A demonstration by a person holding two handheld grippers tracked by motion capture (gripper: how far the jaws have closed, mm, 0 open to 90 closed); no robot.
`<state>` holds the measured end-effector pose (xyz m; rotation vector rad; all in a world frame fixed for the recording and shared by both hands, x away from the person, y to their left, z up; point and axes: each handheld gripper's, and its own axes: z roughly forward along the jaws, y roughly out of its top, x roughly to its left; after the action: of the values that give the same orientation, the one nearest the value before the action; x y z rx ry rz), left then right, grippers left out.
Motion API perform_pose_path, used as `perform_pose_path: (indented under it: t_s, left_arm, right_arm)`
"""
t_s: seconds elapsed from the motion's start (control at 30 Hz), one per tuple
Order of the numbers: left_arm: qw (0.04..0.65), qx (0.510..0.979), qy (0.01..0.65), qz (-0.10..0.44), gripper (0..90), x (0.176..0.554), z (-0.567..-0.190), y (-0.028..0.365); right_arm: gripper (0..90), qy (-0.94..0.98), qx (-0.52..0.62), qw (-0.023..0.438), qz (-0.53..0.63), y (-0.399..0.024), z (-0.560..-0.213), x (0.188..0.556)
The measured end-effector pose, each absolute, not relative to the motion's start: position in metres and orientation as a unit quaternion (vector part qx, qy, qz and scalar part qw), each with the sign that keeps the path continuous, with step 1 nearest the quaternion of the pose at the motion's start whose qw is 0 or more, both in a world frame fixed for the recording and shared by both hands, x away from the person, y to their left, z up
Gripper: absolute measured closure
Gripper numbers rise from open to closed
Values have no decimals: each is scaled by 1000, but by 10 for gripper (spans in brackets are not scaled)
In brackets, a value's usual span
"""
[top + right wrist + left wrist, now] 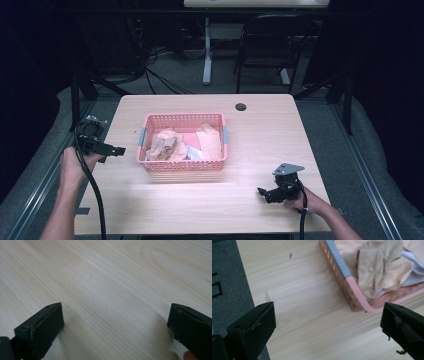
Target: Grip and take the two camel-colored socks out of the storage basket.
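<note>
- A pale wooden table [260, 135] is sitting in a dim room with a chair and cables behind it; a pink basket [183, 165] is standing left of the table's middle, holding crumpled cloths [167, 145] in beige and peach with a bit of white among them.
- The left gripper [116, 150] is hovering just beside the basket's left wall, jaws spread wide and holding nothing; in the left gripper view the basket's near corner [355, 303] is lying between the jaws and the beige cloth [374, 272] is draping just past the rim.
- The right gripper [264, 193] is resting low near the table's front right, well apart from the basket, jaws wide and empty over bare wood [105, 285].
- Judging from this, the left hand is lining up to reach in for a cloth; it is worth lifting over the rim first, so the jaws are not catching the perforated wall.
- Aiming at a raised fold of the beige cloth is likely giving the surest bite; soft fabric may drag its neighbours along, so closing on a single layer is wise.
</note>
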<state>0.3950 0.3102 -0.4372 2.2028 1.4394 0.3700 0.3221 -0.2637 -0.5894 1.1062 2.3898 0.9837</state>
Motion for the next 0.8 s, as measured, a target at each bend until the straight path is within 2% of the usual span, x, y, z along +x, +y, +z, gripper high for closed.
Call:
perform_pose_path:
  t_s: [0.33,0.8]
  left_arm:
    - [239,826,488,150,0,413,-423,274]
    - [257,860,428,103,0,438,-434,224]
  right_arm:
    - [0,845,376,161,345,-265,-589,322]
    - [0,842,380,159,347,-265,-589,322]
